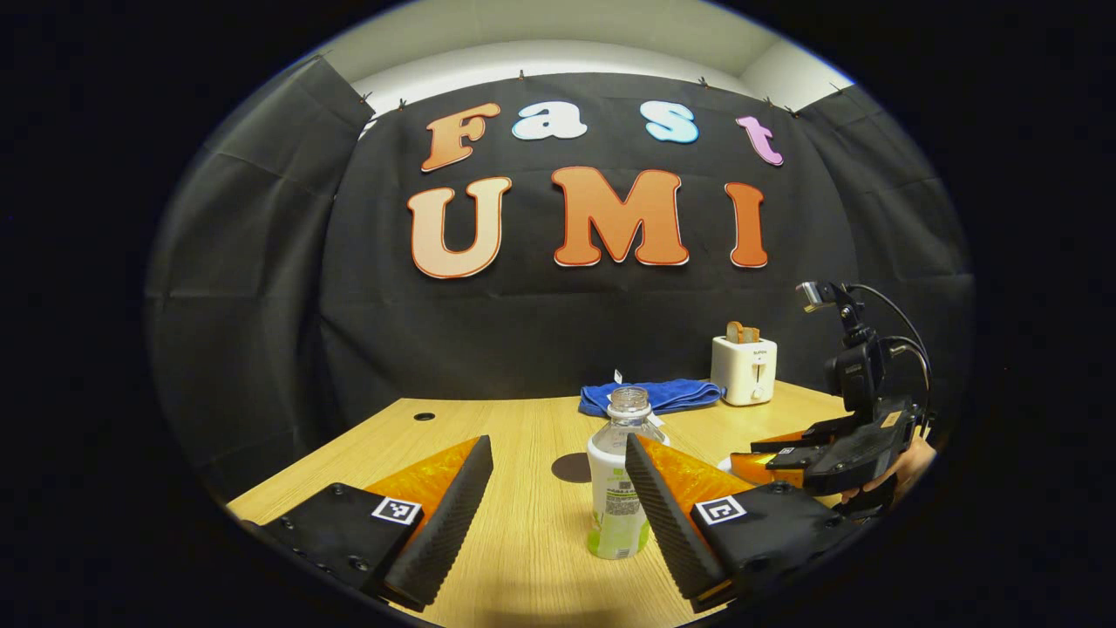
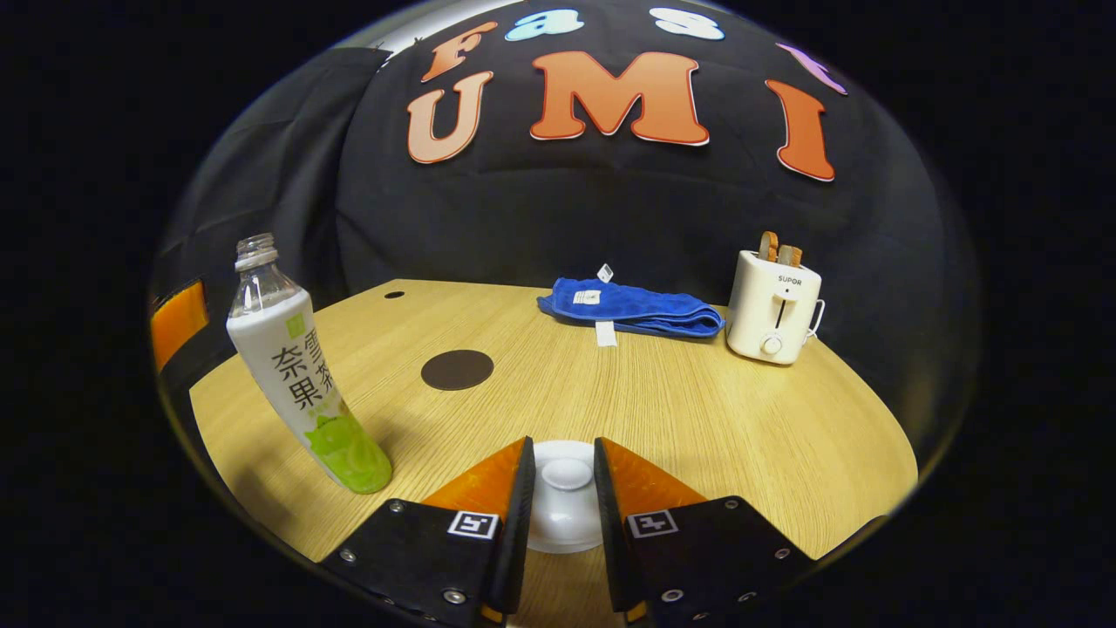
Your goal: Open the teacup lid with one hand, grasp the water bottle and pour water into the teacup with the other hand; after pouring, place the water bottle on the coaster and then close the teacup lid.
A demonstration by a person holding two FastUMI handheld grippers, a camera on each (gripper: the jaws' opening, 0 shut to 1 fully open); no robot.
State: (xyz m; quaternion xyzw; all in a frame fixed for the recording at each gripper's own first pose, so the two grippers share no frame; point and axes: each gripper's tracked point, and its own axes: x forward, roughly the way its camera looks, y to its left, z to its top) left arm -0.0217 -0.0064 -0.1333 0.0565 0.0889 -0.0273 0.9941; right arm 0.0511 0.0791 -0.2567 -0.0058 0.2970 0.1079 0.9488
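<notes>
Spread wide, the left gripper (image 1: 558,488) is held around the uncapped clear plastic water bottle (image 1: 617,488), untouched, near the round dark coaster (image 1: 571,467). Narrowed, the right gripper (image 2: 562,488) is set astride the white teacup lid's (image 2: 567,497) knob; contact cannot be told. Both rest on the pale wooden table (image 2: 697,410).

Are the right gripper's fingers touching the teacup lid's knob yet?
Cannot tell. In the right gripper view, the right gripper straddles the teacup lid; its knob sits between the fingers, any gap unclear.

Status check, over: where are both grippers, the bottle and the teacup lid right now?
Left gripper open, bottle uncapped, upright between its fingers, not gripped. Right gripper straddles teacup lid; contact unclear. Coaster bare, path open.
</notes>
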